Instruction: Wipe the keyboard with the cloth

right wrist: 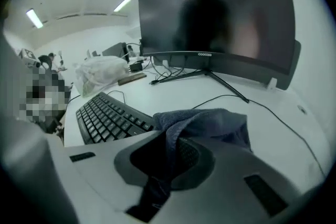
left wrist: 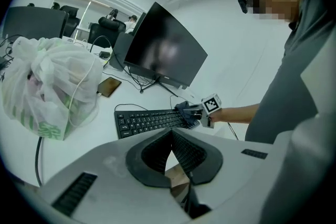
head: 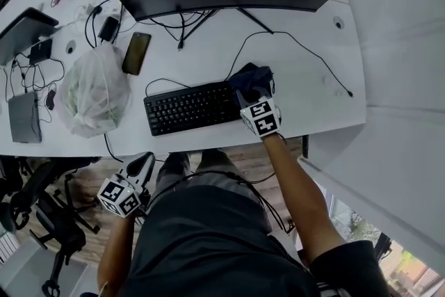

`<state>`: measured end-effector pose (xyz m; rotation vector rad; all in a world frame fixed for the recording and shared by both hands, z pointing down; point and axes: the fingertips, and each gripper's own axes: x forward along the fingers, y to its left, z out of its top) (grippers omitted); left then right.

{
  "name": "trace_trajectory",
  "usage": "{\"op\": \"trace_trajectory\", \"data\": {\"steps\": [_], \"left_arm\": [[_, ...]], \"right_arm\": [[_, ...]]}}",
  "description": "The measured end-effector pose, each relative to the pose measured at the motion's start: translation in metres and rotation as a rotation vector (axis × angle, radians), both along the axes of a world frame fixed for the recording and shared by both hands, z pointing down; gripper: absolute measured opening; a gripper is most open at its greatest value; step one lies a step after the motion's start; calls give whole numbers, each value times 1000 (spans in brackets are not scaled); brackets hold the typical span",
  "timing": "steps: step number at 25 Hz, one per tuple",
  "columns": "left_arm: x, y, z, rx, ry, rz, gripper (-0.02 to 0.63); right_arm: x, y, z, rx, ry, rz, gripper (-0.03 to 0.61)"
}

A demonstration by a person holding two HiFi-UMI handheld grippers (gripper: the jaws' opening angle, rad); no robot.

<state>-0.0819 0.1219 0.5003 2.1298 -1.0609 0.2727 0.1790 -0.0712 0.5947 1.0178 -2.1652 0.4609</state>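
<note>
Right gripper (head: pixel 250 97) clamped on cloth (head: pixel 252 76) at keyboard (head: pixel 188 108) right end — best press flat, sweep along rows toward other end. Left gripper (head: pixel 142 162) — jaws together, empty, off keyboard's near side.

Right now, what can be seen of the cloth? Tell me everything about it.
The cloth is dark blue-grey, soft and nappy like towelling, and crumpled into a loose bunch. One fold is pinched in the right tongs, which are shut on it, and a strip hangs down between them. The bunch lies at the right end of the black keyboard, seemingly resting on its end keys and partly over the white desk.
</note>
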Motion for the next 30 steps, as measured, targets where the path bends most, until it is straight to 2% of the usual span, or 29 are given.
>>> {"op": "trace_trajectory", "data": {"steps": [3, 6, 8, 11, 13, 15, 17, 20, 22, 26, 28, 30], "left_arm": [[1, -8, -9, 15, 16, -4, 6], [-6, -15, -8, 15, 30, -22, 6], [-10, -15, -5, 7, 29, -24, 6], [-13, -18, 0, 2, 25, -5, 6], [-12, -20, 0, 3, 19, 12, 6], [-12, -22, -6, 6, 17, 15, 6], [-17, -25, -10, 10, 24, 0, 6], [-28, -26, -6, 5, 35, -24, 6], [-32, -22, 0, -8, 31, -21, 6], [-28, -21, 2, -12, 23, 14, 6], [-25, -23, -3, -2, 15, 34, 6], [-26, -23, -8, 4, 12, 32, 6]], "right_arm": [[-9, 59, 9, -70, -40, 22, 29], [-7, 115, 15, -125, -28, 33, 28], [-4, 100, 7, -100, -38, 51, 28], [-8, 27, -11, 34, -39, 42, 28], [-10, 0, -3, 0, -10, 47, 28], [-5, 15, 7, -76, -30, 103, 28], [0, 61, 10, -105, -62, 150, 27], [1, 113, 16, -166, -30, 117, 26], [-3, 102, 15, -157, -2, 79, 26], [-29, 16, -7, -3, -34, 53, 26], [-43, 0, -1, -34, -33, 46, 26], [-48, 27, 6, -87, -41, 67, 26]]}}
